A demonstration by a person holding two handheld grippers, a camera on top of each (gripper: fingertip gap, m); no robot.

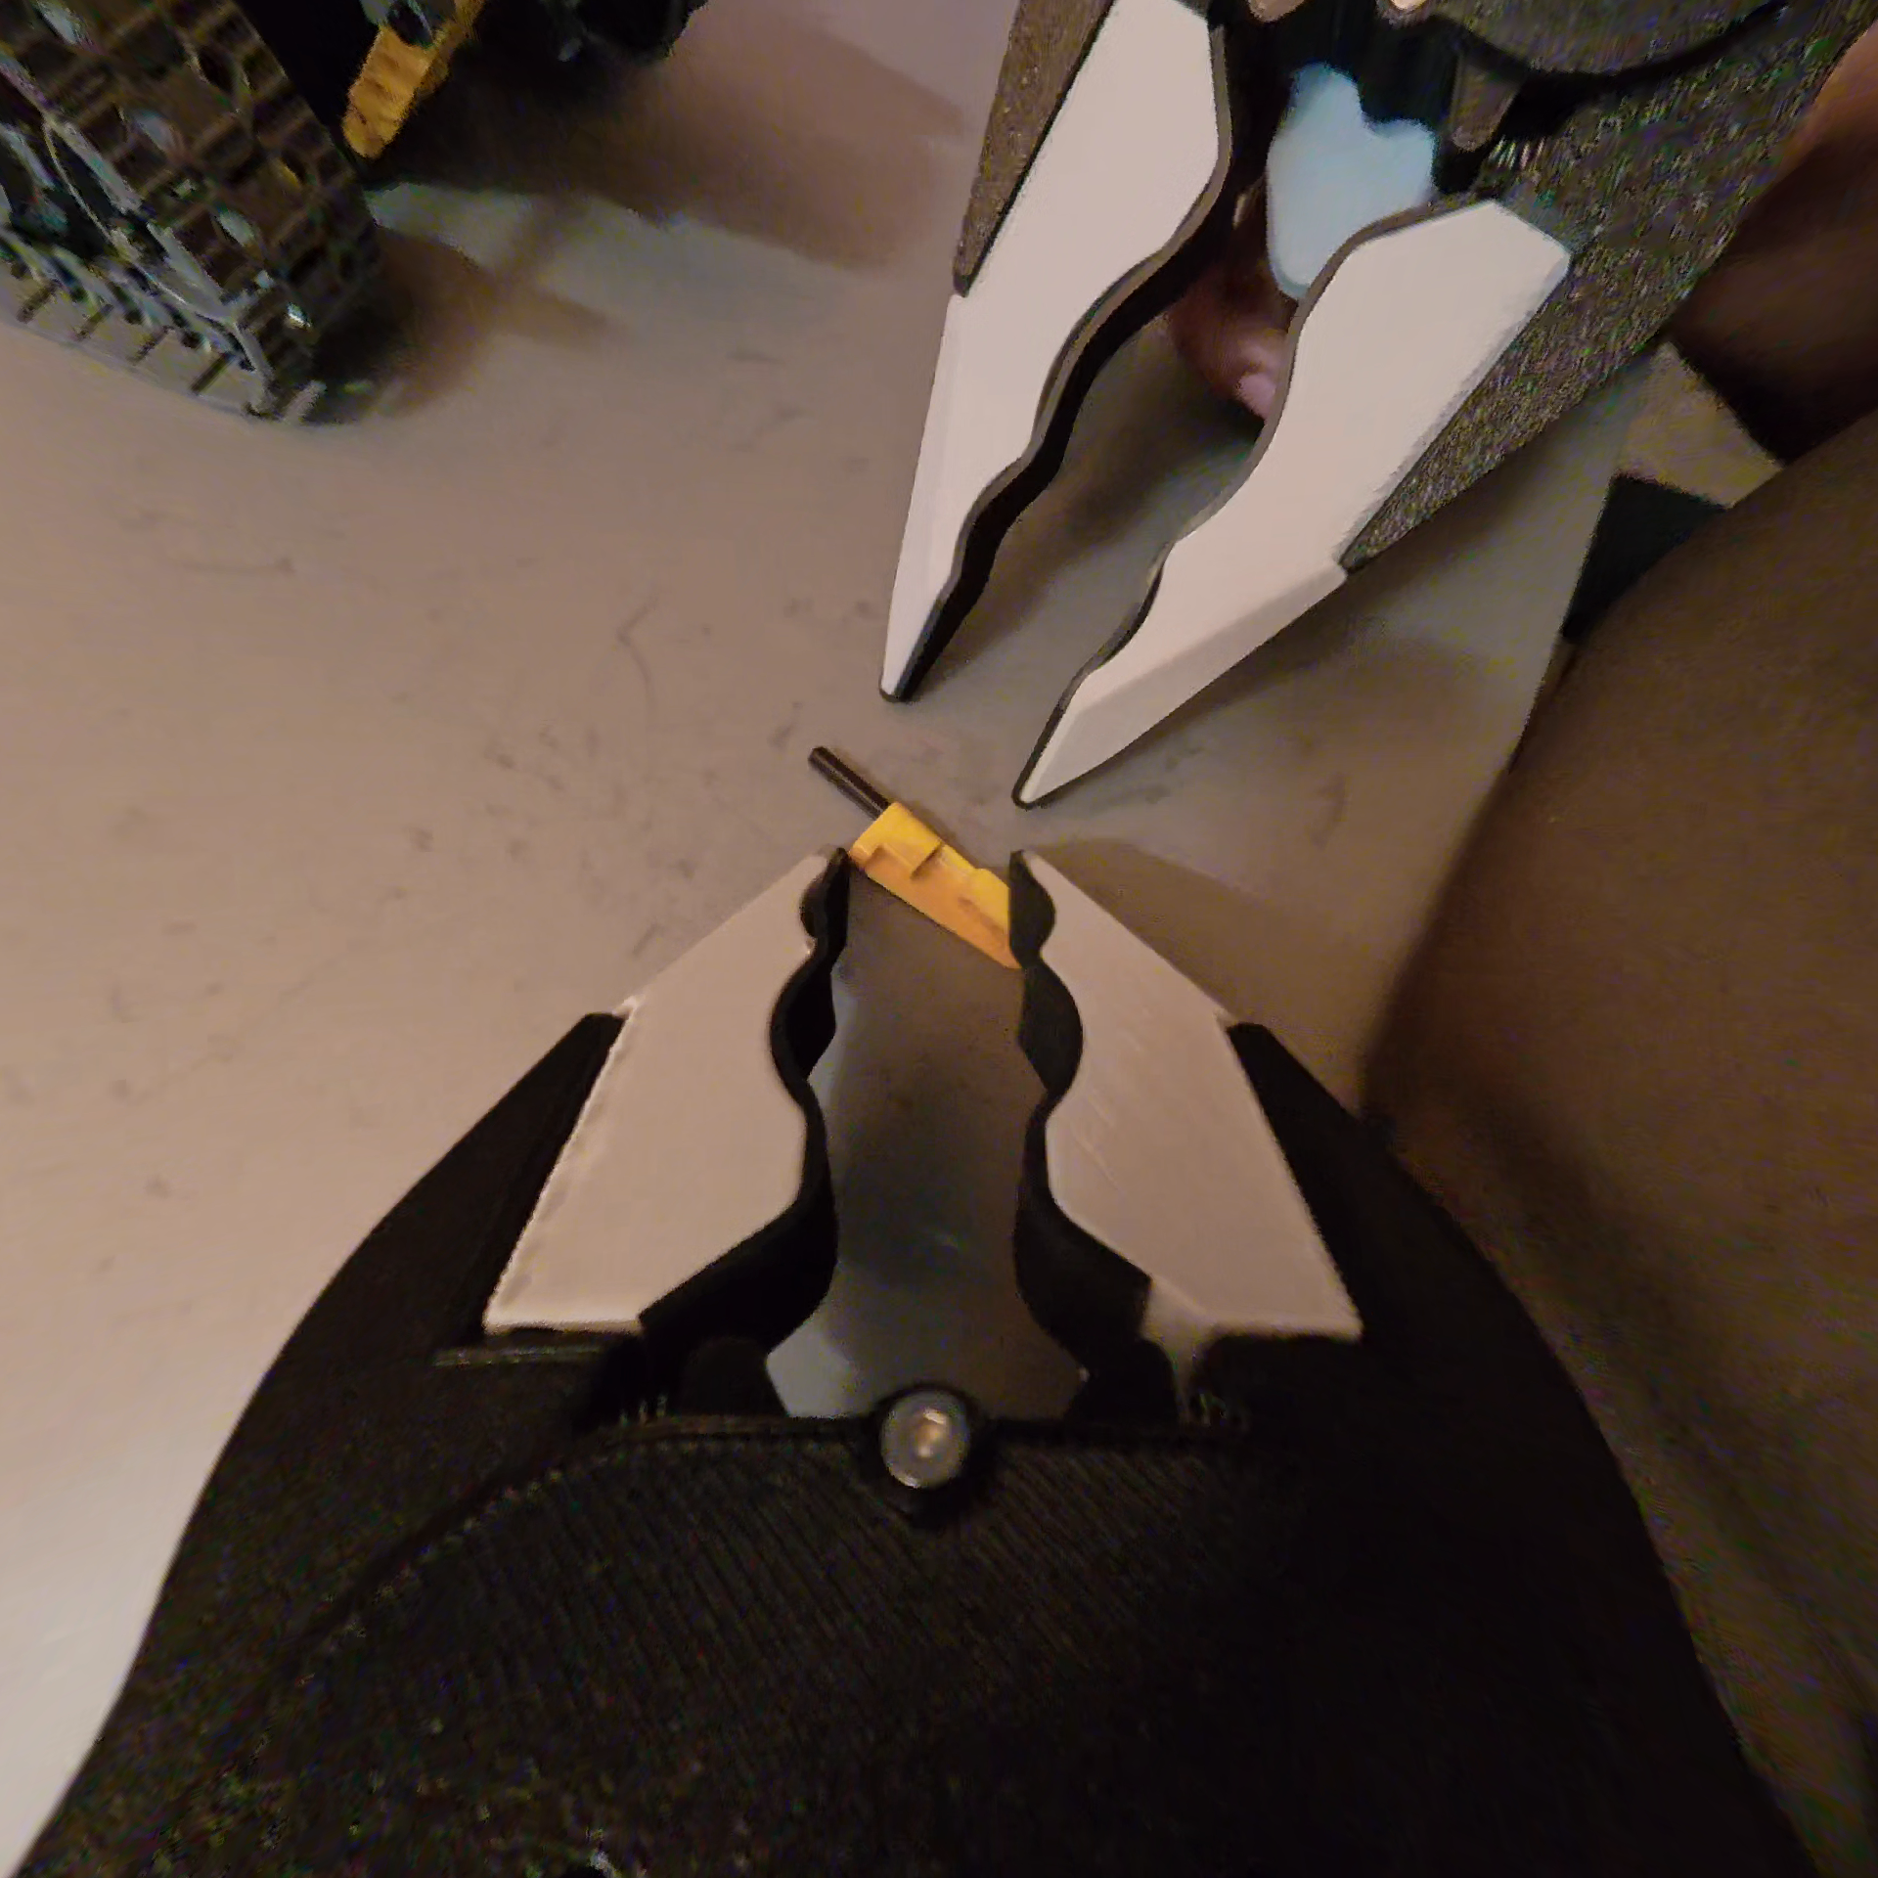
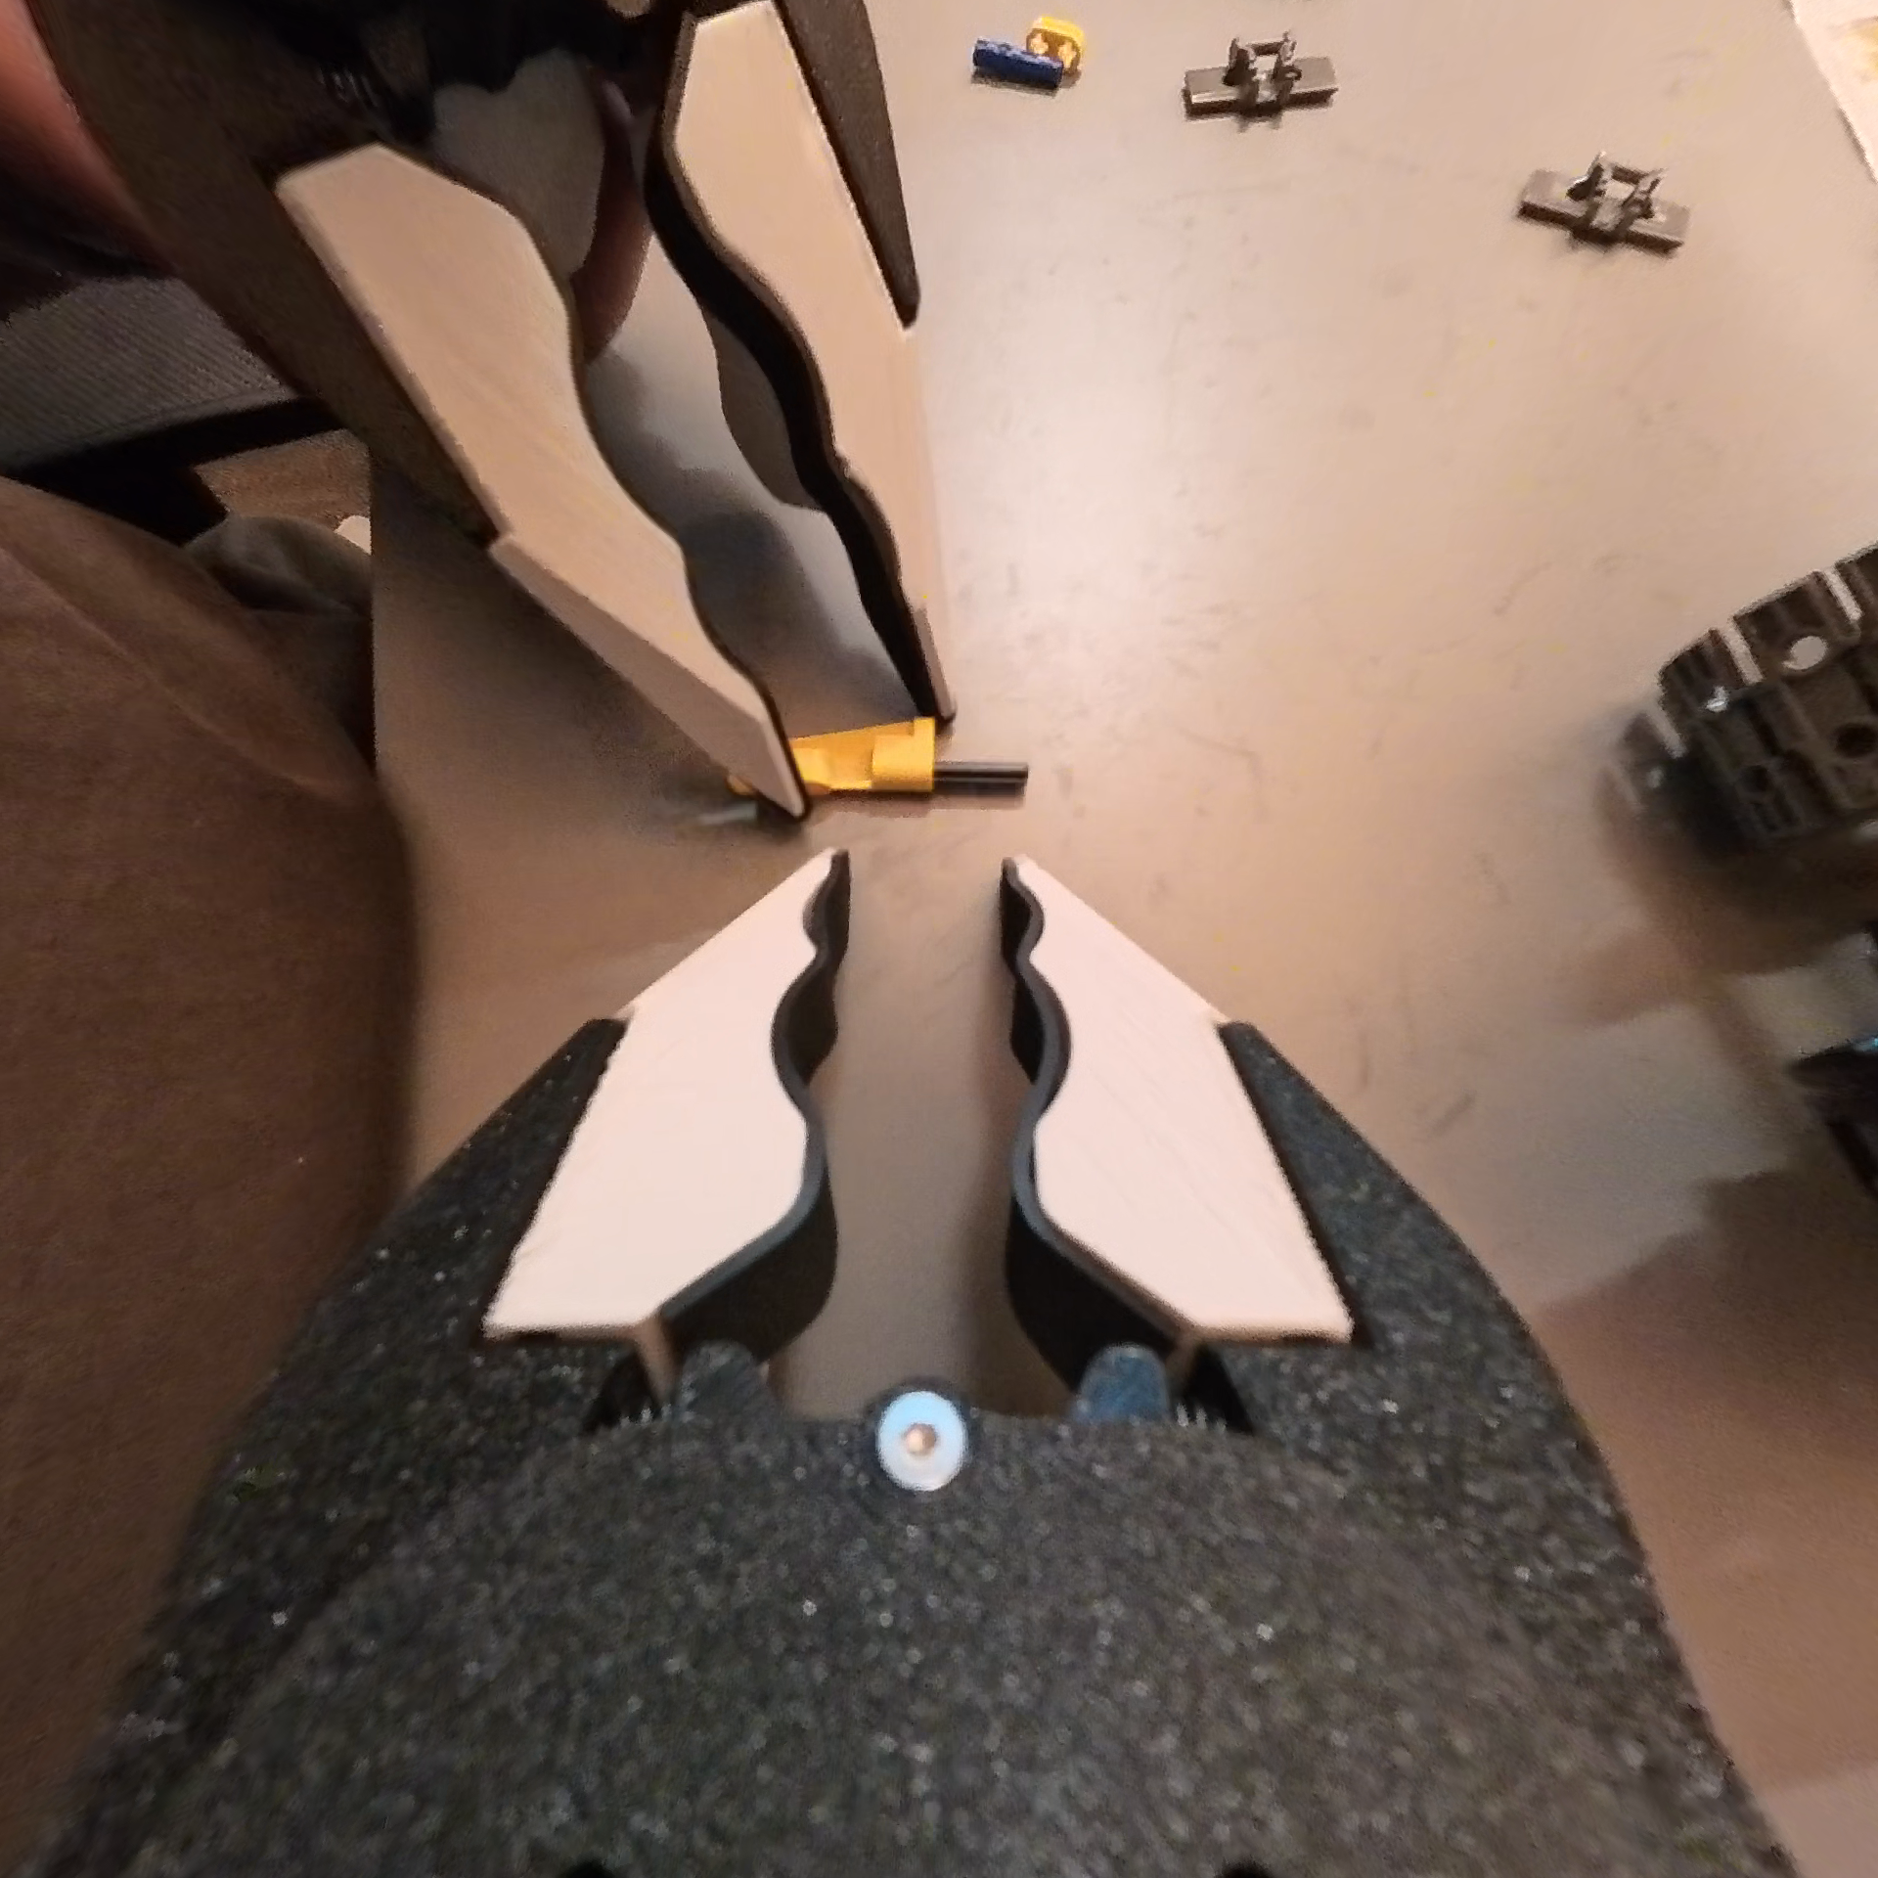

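Your left claw [image 1: 930,864] sits nearest the lens, its tips set on either side of the small yellow plastic block with a thin black pin sticking from one end [image 1: 930,879]. The jaws are narrowed about it and seem to touch its two ends, though I cannot tell whether they truly grip it. The block lies flat on the grey desk [image 1: 356,813].

You should judge this piece light, stiff and smooth-sided, so it may skid or twist out of a loose pinch. The yellow body gives the broadest flats to hold; the black pin looks thin and likely to roll or bend a grip aside.

Just beyond the block's pin end, your right claw [image 2: 920,874] hangs partly open and empty, tips near the block but apart from it.

Farther from the block, well apart, lie two dark flat clips [image 2: 1258,79], a small blue and yellow piece [image 2: 1031,51], and a black toothed track assembly [image 2: 1768,732].
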